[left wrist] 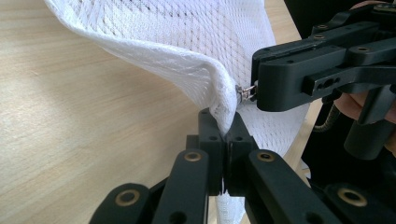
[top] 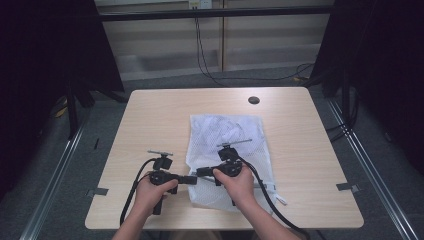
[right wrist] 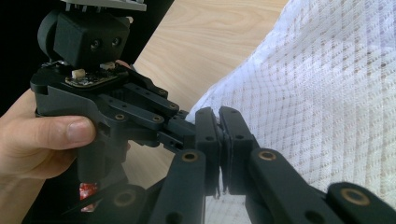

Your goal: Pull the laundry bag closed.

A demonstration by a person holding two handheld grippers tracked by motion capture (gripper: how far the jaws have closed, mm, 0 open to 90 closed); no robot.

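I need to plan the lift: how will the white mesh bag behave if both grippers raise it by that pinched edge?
Probably floppy: the mesh bag folds and drapes where the left gripper pinches it. Likely light, since the weave is thin and see-through. The zipper pull in the right gripper may slide rather than lift.

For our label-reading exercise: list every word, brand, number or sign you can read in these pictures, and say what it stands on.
There is no readable text.
White mesh laundry bag: plain netting, no label visible.
Left gripper and right gripper: black parts with screws, no markings legible.
Small circuit board on the left gripper: any print too small to read.
Wooden table: bare.
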